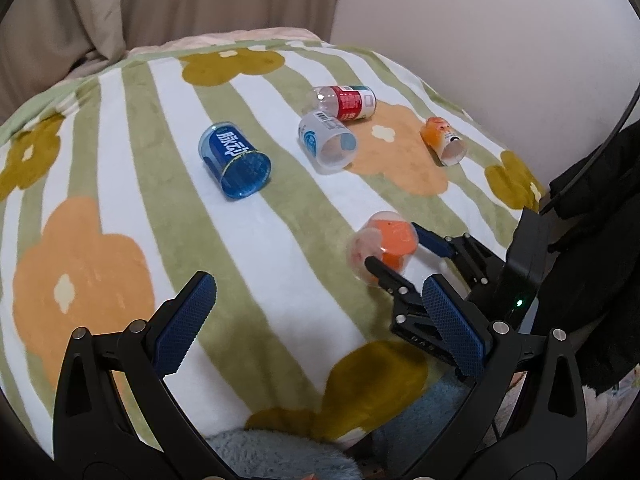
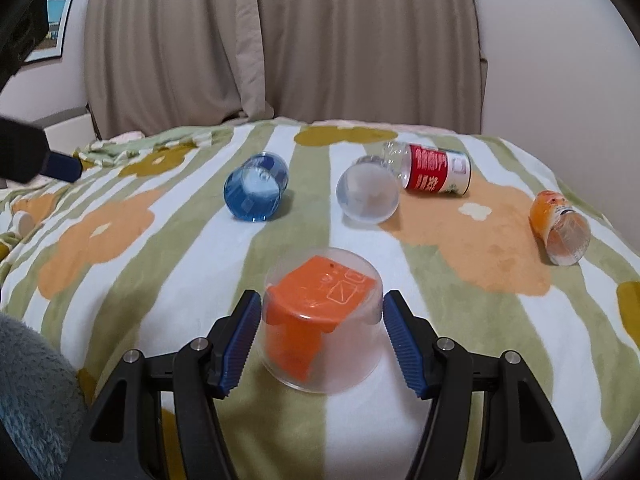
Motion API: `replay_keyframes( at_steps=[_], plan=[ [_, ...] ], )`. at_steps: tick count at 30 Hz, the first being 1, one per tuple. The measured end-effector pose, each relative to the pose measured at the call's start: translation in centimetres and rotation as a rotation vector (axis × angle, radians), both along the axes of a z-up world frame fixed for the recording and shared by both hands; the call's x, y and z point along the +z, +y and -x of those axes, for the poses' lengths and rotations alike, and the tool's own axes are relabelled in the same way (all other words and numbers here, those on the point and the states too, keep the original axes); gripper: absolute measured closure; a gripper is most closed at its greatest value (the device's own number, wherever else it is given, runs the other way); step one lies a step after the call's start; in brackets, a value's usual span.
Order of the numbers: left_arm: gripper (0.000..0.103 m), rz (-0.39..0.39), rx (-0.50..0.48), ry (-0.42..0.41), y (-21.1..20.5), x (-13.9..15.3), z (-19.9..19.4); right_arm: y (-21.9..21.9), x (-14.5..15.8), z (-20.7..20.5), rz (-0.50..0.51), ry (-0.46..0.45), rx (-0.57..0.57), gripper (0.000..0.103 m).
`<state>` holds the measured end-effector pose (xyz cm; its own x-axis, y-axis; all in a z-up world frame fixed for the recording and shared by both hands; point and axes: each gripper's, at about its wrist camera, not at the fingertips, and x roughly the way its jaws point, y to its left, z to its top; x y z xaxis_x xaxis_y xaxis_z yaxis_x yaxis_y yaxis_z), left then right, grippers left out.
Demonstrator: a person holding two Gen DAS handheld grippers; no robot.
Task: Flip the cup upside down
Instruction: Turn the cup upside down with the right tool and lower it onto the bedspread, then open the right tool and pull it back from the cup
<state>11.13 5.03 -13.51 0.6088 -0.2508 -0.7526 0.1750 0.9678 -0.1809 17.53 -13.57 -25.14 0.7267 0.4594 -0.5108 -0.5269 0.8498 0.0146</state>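
- The cup (image 2: 322, 320) is clear plastic with an orange label inside, and it stands upside down on the blanket (image 2: 460, 320), rim down and flat bottom up.
- It sits between the two fingers of the right tongs (image 2: 322, 338). The blue pads (image 2: 240, 344) are just beside its walls on each side; I cannot tell if they touch, so I cannot tell if the tongs are gripping or loose.
- In the left wrist view the same cup (image 1: 382, 246) is seen ahead and to the right of the left tongs (image 1: 320, 324), with the right tongs (image 1: 398, 250) around it.
- The left tongs are wide open and hold nothing; they hang above the striped blanket.
- Farther ahead of the right tongs, a blue cup (image 2: 256, 192) lies on its side to the left, and a clear cup (image 2: 368, 194) lies on its side in the middle.
- Just behind the clear cup lies a bottle with a red label (image 2: 430, 172).
- Far to the right lies a small orange cup (image 2: 560, 222), also on its side.
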Motion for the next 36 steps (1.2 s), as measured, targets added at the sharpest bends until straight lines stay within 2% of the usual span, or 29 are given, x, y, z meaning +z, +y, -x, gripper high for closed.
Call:
replay_keyframes(
  at_steps=[5, 7, 9, 11, 16, 20, 22, 24, 26, 28, 31, 34, 36],
  plan=[
    [0.000, 0.001, -0.001, -0.003, -0.1, 0.1, 0.1, -0.1, 0.3, -0.1, -0.018, 0.006, -0.013, 0.044],
    [0.000, 0.000, -0.002, -0.008, -0.2, 0.2, 0.2, 0.0, 0.2, -0.3, -0.017, 0.020, -0.018, 0.036],
    [0.000, -0.006, -0.004, -0.014, -0.3, 0.4, 0.4, -0.1, 0.3, -0.3, -0.040, 0.033, -0.010, 0.011],
    [0.000, -0.012, -0.004, -0.021, -0.2, 0.6, 0.5, -0.3, 0.5, 0.0, -0.064, 0.024, -0.008, 0.004],
    [0.000, -0.021, 0.006, -0.052, -0.1, 1.6, 1.4, -0.4, 1.5, 0.6, -0.028, 0.050, -0.022, 0.001],
    [0.000, -0.016, 0.008, -0.092, -0.1, 2.4, 2.7, -1.8, 2.9, 2.0, -0.095, 0.120, -0.026, 0.001],
    [0.000, -0.031, 0.010, -0.126, -0.2, 3.2, 3.4, -2.5, 4.2, 2.9, -0.091, 0.125, -0.060, 0.001],
    [0.000, -0.066, 0.028, -0.191, -0.5, 4.6, 4.3, -3.3, 6.7, 4.2, -0.042, 0.095, -0.127, 0.001],
    [0.000, -0.074, 0.038, -0.262, -0.7, 6.2, 5.2, -4.0, 10.0, 6.0, 0.001, 0.009, -0.172, 0.001],
    [0.000, -0.075, 0.052, -0.378, -0.8, 8.9, 6.8, -5.1, 14.6, 8.9, -0.011, -0.125, -0.218, 0.001],
    [0.000, -0.096, 0.076, -0.505, -1.2, 11.8, 8.6, -6.8, 19.8, 12.0, -0.069, -0.262, -0.289, 0.001],
    [0.000, -0.111, 0.088, -0.607, -1.6, 14.7, 10.1, -8.4, 23.3, 13.5, -0.118, -0.300, -0.369, 0.001],
    [0.000, -0.117, 0.092, -0.641, -1.9, 15.8, 10.7, -9.1, 24.7, 13.9, -0.140, -0.307, -0.400, 0.001]
  ],
)
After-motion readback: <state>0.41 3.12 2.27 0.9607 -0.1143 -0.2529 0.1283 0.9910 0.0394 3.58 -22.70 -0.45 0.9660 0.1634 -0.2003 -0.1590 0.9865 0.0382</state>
